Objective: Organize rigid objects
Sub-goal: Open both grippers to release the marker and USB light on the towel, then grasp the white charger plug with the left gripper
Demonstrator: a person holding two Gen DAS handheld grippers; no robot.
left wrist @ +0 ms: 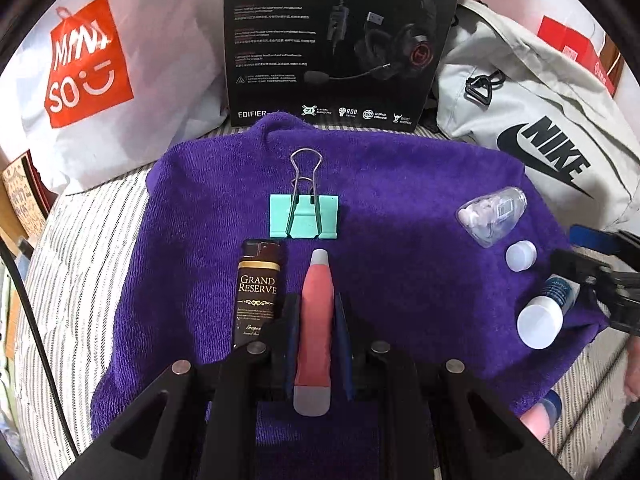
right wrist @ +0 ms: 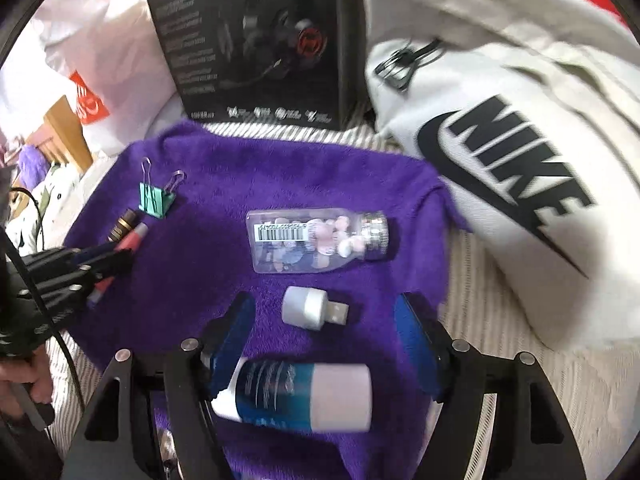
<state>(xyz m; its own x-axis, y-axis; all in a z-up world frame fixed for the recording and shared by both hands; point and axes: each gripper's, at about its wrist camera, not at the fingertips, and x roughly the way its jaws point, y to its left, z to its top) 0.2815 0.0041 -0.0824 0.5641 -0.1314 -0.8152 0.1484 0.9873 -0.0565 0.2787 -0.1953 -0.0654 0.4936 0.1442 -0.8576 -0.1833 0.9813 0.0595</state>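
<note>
Purple towel point(left wrist: 400, 184) covers a striped bed point(left wrist: 80, 264), and the small things lie on it. Left hand-held gripper point(left wrist: 316, 320) is clamped on a red pen-shaped tool point(left wrist: 318, 320) with grey ends, its tip pointing toward the towel's far edge; its rear end lies between the blue pads. Just beside it on the left lies a dark lighter point(left wrist: 258, 292), its lower end hidden behind the gripper. Beyond both, nearer the far edge, sits a green binder clip point(left wrist: 304, 218).

Right hand-held gripper point(right wrist: 324, 336) has its jaws standing apart, with no pad pressing on anything. A blue tube with a white cap point(right wrist: 296, 396) lies crosswise between its fingers, near the towel's near edge, its left end against the left blue pad; the print on it is too blurred to read. Just past the fingertips is a small white USB plug point(right wrist: 312, 306), and farther on a clear bottle point(right wrist: 320, 240) lying on its side, holding pale pieces.

At the towel's far edge stand a black headset box point(left wrist: 340, 40), cut off at the top, a white shopping bag point(left wrist: 100, 80) and a pale Nike bag point(right wrist: 500, 160)
</note>
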